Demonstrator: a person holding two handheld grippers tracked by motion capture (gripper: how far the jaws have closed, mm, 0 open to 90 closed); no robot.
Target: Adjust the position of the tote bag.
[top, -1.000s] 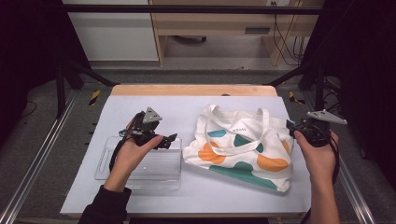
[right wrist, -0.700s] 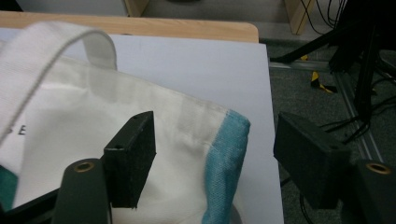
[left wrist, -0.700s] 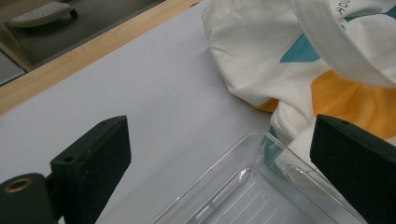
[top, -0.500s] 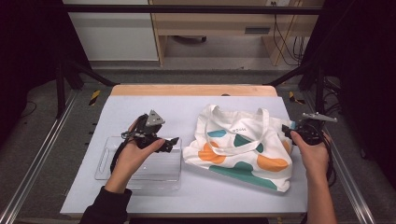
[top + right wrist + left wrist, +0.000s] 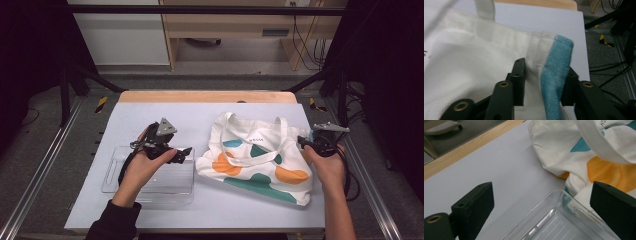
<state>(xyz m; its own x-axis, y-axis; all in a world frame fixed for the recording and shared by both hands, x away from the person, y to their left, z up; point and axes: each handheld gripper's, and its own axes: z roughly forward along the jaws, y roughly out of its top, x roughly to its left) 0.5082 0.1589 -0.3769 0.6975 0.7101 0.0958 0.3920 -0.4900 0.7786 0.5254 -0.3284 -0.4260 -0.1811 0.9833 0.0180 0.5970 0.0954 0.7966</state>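
The right hand-held gripper (image 5: 306, 142) is sitting at the right edge of the bag (image 5: 260, 159), and its jaws have just been closing. In the right gripper view the jaws are standing on either side of a raised fold of the bag's corner (image 5: 554, 75), white cloth with a teal patch; the fold is filling the gap between them, though whether the pads are pressing it yet I cannot tell for sure. The bag is lying flat on the right half of the tabletop (image 5: 210, 112), its handles pointing to the far side. The left hand-held gripper (image 5: 182, 154) is hovering over the clear tray (image 5: 150, 172) on the near left, its jaws spread wide and holding nothing. The tray's right edge is lying just beside the bag's left edge.
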